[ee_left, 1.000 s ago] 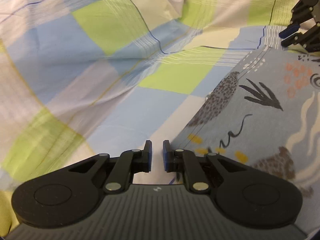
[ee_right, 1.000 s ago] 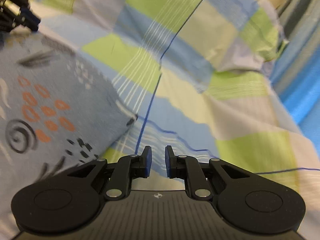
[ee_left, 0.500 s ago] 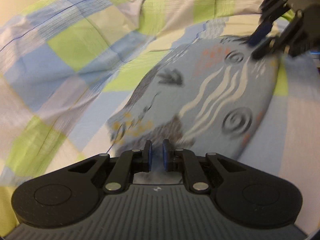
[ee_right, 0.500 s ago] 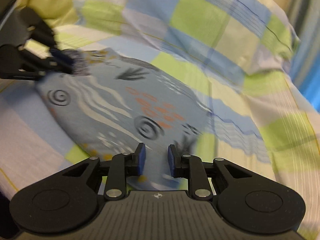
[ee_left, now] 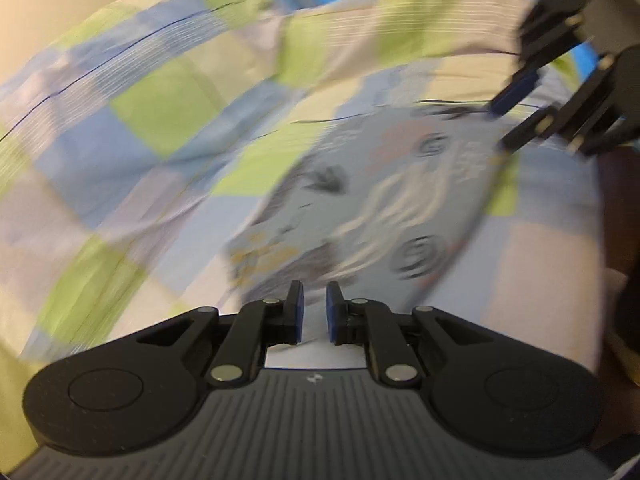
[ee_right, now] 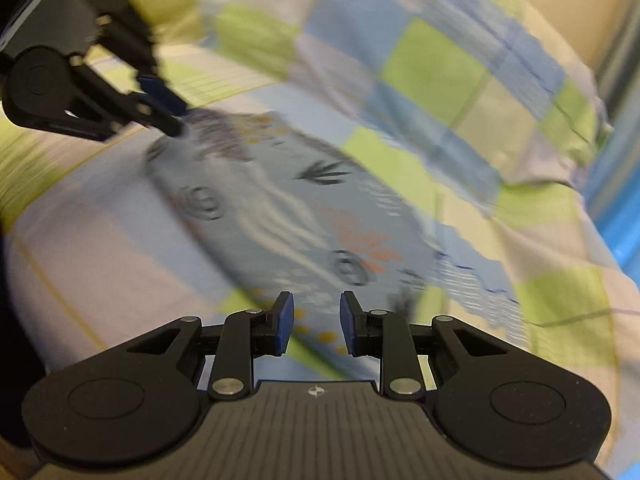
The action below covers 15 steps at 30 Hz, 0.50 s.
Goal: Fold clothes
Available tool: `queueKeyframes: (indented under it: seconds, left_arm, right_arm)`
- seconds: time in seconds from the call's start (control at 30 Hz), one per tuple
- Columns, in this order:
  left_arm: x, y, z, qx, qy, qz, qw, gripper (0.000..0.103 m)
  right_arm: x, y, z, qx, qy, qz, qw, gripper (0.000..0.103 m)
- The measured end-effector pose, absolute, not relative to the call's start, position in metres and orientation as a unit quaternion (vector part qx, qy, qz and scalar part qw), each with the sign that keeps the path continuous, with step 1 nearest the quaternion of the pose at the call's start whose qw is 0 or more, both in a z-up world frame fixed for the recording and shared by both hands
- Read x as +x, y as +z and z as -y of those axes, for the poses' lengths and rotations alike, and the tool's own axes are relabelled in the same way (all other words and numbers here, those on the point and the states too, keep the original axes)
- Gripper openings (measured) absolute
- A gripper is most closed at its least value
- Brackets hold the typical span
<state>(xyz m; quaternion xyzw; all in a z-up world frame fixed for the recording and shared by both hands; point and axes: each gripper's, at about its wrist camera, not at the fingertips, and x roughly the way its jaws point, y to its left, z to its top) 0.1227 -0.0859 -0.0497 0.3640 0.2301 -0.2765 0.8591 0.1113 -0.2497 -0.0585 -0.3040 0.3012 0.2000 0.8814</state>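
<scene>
A folded blue-grey garment (ee_left: 380,184) printed with spirals, wavy white lines, orange dots and a black leaf lies flat on the checked bedsheet (ee_left: 160,120). My left gripper (ee_left: 315,312) hovers just short of its near edge, jaws narrowly open with nothing between them. The right gripper (ee_left: 508,120) shows at the garment's far right corner, fingers apart. In the right wrist view the garment (ee_right: 280,200) stretches away from my right gripper (ee_right: 317,328), which is open and holds nothing. The left gripper (ee_right: 172,112) hangs over the far corner there. Both views are motion-blurred.
The green, blue and cream checked bedding (ee_right: 440,64) rises in a bunched mound behind the garment. A bright blue surface (ee_right: 616,200) borders the bed on the right. A dark shape (ee_left: 624,240) runs along the bed's right edge in the left wrist view.
Both grippers have pulled back from the garment, so more of it shows lying flat. The right gripper's jaws have opened wider. The left jaws keep the same narrow gap.
</scene>
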Motion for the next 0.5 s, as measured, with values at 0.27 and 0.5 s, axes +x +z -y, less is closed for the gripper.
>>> queueKeyframes:
  seconds: [0.27,0.5]
  left_arm:
    - [0.131,-0.067,0.092,0.347,-0.274,-0.272,0.855,0.01]
    - [0.131,-0.067,0.094,0.348,-0.269,-0.275,0.855,0.01]
  right_arm:
    - [0.121,-0.072,0.268,-0.271,0.183,-0.351,0.878,0.026]
    - [0.108,-0.068,0.272,-0.285,0.171,-0.351,0.876,0.037]
